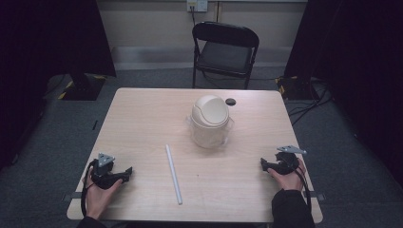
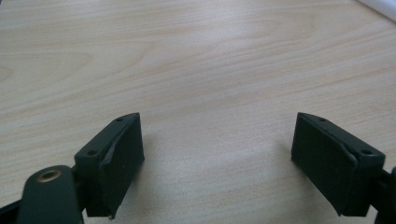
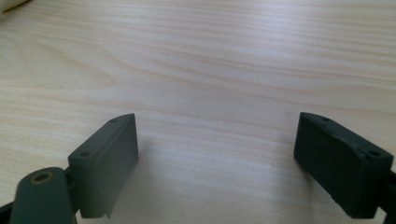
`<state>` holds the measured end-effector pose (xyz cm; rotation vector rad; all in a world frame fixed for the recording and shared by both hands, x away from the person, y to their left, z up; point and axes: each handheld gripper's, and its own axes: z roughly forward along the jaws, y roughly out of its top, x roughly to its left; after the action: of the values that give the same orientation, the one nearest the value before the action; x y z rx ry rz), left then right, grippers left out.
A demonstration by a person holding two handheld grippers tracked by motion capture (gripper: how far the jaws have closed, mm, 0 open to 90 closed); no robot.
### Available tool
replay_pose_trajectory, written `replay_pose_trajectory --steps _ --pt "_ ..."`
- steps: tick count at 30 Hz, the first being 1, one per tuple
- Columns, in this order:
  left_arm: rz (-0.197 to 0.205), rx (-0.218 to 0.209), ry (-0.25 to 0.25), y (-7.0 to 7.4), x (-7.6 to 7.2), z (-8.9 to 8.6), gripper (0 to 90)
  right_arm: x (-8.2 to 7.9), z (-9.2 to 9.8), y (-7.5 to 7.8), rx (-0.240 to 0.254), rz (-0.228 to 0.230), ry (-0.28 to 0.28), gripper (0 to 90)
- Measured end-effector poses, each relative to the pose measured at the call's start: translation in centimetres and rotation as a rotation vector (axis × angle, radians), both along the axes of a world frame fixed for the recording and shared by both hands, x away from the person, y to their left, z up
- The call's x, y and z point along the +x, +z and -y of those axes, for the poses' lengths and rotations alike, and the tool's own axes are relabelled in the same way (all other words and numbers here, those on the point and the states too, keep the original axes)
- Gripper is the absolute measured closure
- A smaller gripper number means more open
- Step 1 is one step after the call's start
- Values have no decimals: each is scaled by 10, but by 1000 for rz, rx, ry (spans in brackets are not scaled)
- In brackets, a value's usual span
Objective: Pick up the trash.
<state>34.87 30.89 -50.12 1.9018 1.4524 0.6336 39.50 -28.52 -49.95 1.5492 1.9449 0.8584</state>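
A small cream bin with a domed swing lid (image 1: 209, 121) stands upright right of the table's middle. A long white tube (image 1: 173, 174) lies flat in front of it, running toward the near edge. My left gripper (image 1: 127, 171) rests at the near left of the table, held in a hand, its jaws pointing right toward the tube. In its own view the left gripper (image 2: 218, 158) is open, with bare wood between the jaws. My right gripper (image 1: 263, 164) rests at the near right and points left. Its jaws stand wide apart, the right gripper (image 3: 217, 161) open over bare wood.
The light wooden table (image 1: 142, 123) has a dark cable hole (image 1: 230, 101) near its far edge. A black folding chair (image 1: 225, 50) stands behind the table. Cables lie on the grey floor at the right (image 1: 309, 102). Dark curtains hang on both sides.
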Motion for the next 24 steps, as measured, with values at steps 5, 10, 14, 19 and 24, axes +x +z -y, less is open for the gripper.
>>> replay_pose_trajectory --steps 5,10,14,19,24 --pt "-3 4 2 0 0 0 164 -4 4 3 54 25 -6 313" --pt "-3 4 3 0 0 0 165 -5 2 11 58 67 11 308" --pt "-4 2 3 0 0 0 164 -8 -1 30 81 140 41 312" --pt "-5 2 3 0 0 0 164 -12 -5 50 104 216 81 320" --pt "-3 5 2 0 0 0 164 -9 -10 66 138 280 100 309"
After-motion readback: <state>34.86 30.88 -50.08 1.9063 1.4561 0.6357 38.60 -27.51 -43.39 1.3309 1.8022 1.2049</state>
